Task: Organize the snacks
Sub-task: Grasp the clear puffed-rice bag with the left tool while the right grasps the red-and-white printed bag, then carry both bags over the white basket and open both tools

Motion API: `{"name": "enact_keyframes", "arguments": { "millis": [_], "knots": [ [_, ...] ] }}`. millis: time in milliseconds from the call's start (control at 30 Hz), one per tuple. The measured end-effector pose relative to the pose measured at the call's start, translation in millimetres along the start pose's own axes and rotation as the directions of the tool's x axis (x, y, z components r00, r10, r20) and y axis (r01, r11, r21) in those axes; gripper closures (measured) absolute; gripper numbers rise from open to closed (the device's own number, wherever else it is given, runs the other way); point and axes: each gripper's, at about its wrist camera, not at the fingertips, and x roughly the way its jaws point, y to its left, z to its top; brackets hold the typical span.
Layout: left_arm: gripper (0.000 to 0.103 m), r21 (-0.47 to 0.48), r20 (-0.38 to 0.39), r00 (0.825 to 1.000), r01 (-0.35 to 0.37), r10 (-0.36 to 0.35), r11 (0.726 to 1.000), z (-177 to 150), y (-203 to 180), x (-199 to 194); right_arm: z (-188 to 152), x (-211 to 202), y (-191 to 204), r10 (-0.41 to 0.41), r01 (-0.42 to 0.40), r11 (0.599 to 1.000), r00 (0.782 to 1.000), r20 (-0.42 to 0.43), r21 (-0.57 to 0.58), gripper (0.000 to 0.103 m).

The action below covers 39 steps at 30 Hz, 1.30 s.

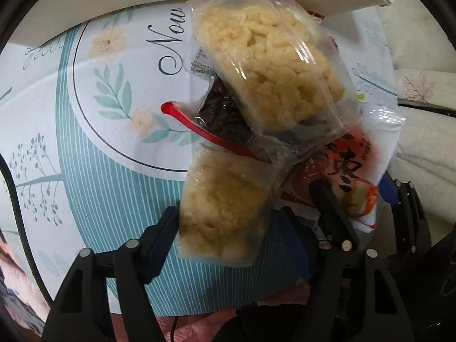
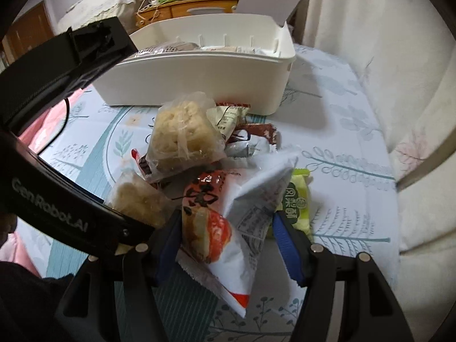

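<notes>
A pile of snack packs lies on a floral tablecloth (image 1: 94,131). My left gripper (image 1: 228,228) points down at its near end. A clear pack of pale puffed rice cake (image 1: 225,213) sits between its fingertips, which meet the pack's two sides. A second, larger rice cake pack (image 1: 268,68) lies on top of a dark snack bag with a red strip (image 1: 222,116). My right gripper (image 2: 228,245) is shut on a red-and-white pastry packet (image 2: 219,228), which sticks up between its blue pads. The white storage box (image 2: 199,79) stands behind the pile with some packs inside.
A green packet (image 2: 299,205) lies just right of my right gripper. Brown and grey packets (image 2: 250,139) lie between the pile and the box. The left gripper's black body (image 2: 51,205) crosses the right wrist view on the left. A pale cushion (image 2: 399,114) borders the table's right side.
</notes>
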Motion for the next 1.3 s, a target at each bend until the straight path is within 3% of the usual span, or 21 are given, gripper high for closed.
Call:
{"name": "enact_keyframes", "arguments": {
  "millis": [267, 633, 1067, 1300],
  "knots": [
    [0.049, -0.043, 0.001, 1.0, -0.025, 0.025, 0.999, 3, -11, 5, 5, 6, -13, 0.065, -0.065, 0.998, 0.997, -0.038, -0.009, 0.04],
    [0.059, -0.078, 0.004, 1.0, -0.022, 0.022, 0.997, -9, 8, -24, 15, 1, -16, 0.074, -0.074, 0.997, 0.995, -0.072, 0.0, 0.054],
    [0.059, -0.083, 0.029, 0.999, 0.019, -0.017, 0.996, -21, 56, -99, 40, -35, -21, -0.046, 0.05, 0.992, 0.998, -0.041, 0.118, 0.056],
    [0.059, -0.03, 0.075, 0.997, 0.0, 0.002, 1.0, -26, 80, -150, 69, -60, -22, -0.082, 0.072, 0.976, 0.996, 0.041, 0.208, 0.056]
  ]
}}
